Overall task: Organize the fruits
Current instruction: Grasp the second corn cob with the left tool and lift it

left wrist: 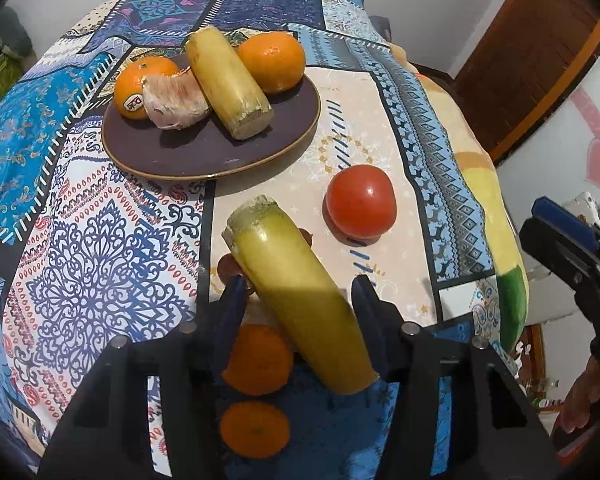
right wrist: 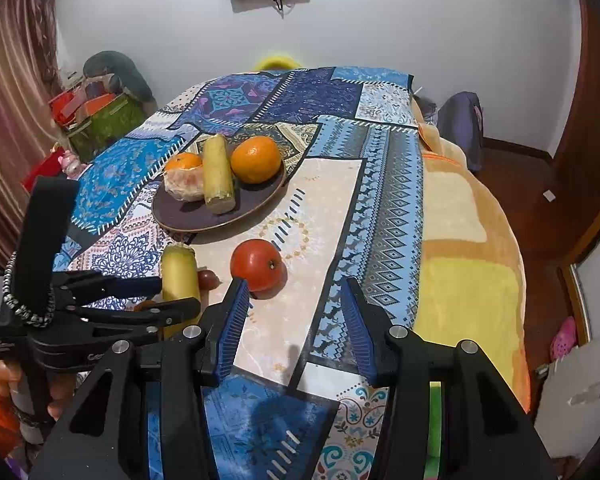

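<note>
We read "Dole" on a sticker [left wrist: 133, 103] stuck to the left orange [left wrist: 140, 86] on the plate [left wrist: 204, 152].

Your left tool [left wrist: 298, 296] is matt black plastic w/ ribbed blue pads and silver metal pins. The sugarcane piece [left wrist: 296, 300] in it looks waxy, smooth, w/ a rough fibrous cut end. Tomato [left wrist: 360, 201]: glossy, taut skin. Plate [left wrist: 204, 152]: dark, semi-gloss ceramic w/ a thin gold-toned rim. Oranges [left wrist: 271, 61]: dimpled, slightly shiny peel. Counter cloth [left wrist: 100, 264]: printed matt fabric; blanket [right wrist: 460, 240] under it looks fleecy.
</note>
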Demonstrator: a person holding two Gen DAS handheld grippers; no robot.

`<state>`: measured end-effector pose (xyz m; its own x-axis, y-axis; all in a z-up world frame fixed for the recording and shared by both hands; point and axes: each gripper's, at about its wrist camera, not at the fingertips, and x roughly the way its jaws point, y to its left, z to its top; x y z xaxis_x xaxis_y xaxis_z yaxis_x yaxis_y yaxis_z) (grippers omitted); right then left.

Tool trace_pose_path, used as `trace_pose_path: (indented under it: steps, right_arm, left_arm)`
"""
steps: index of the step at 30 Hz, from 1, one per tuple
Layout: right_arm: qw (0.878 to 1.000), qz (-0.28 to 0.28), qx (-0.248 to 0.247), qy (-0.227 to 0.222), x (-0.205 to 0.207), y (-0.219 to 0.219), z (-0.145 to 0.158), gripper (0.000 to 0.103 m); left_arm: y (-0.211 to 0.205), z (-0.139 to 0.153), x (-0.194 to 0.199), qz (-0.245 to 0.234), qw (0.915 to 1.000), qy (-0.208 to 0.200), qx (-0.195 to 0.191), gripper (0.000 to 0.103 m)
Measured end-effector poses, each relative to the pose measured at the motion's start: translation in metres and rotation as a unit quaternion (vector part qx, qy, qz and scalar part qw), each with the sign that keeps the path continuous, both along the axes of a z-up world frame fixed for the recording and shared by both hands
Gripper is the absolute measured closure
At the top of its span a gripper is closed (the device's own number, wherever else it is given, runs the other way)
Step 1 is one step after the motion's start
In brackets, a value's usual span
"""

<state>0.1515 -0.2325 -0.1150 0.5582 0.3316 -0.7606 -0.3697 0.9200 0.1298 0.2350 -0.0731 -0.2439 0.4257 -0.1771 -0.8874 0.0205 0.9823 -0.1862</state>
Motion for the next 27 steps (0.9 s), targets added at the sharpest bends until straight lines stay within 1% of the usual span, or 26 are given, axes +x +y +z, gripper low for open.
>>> trace_pose_path:
  steps: [5,8,11,12,14,17,18,20,23,26,27]
  right_arm:
    - [1.000,-0.002,0.007,0.007,0.002,-0.004,-0.004,0.059]
    - [1.000,-0.003,0.013,0.011,0.001,-0.003,-0.005,0.059]
    - [1.000,0.000,0.012,0.012,0.000,-0.001,-0.006,0.059]
    - [1.000,0.000,0.011,0.011,0.000,0.000,-0.006,0.059]
    - [1.000,0.001,0.007,0.009,0.000,0.002,-0.005,0.059]
    - [1.000,0.001,0.006,0.011,0.002,0.005,-0.006,0.059]
    - [1.000,0.001,0.005,0.011,0.003,0.006,-0.006,0.059]
    - [1.000,0.002,0.005,0.012,0.003,0.009,-0.006,0.059]
    - [1.000,0.004,0.001,0.011,0.002,0.013,-0.008,0.059]
    - [1.000,0.003,-0.001,0.014,0.003,0.014,-0.010,0.059]
    - [1.000,0.003,-0.002,0.014,0.003,0.013,-0.010,0.059]
  left_arm:
    - [0.001,0.000,0.002,0.013,0.9999,-0.003,-0.001,0.056]
    - [0.002,0.003,0.001,0.012,0.9999,-0.010,-0.003,0.059]
    - [0.004,0.012,-0.007,0.002,0.9997,-0.022,-0.012,0.069]
    - [0.006,0.017,-0.009,-0.004,0.9994,-0.029,-0.021,0.074]
    - [0.007,0.024,-0.013,-0.014,0.9988,-0.038,-0.029,0.103]
    - [0.011,0.037,-0.016,-0.023,0.9980,-0.050,-0.033,0.103]
    - [0.012,0.040,-0.017,-0.029,0.9977,-0.048,-0.037,0.103]
    - [0.013,0.041,-0.016,-0.034,0.9978,-0.040,-0.040,0.103]
    - [0.009,0.036,-0.017,-0.042,0.9980,-0.031,-0.035,0.102]
    - [0.001,0.025,-0.013,-0.049,0.9981,-0.017,-0.034,0.096]
    - [-0.002,0.022,-0.013,-0.051,0.9980,-0.012,-0.036,0.090]
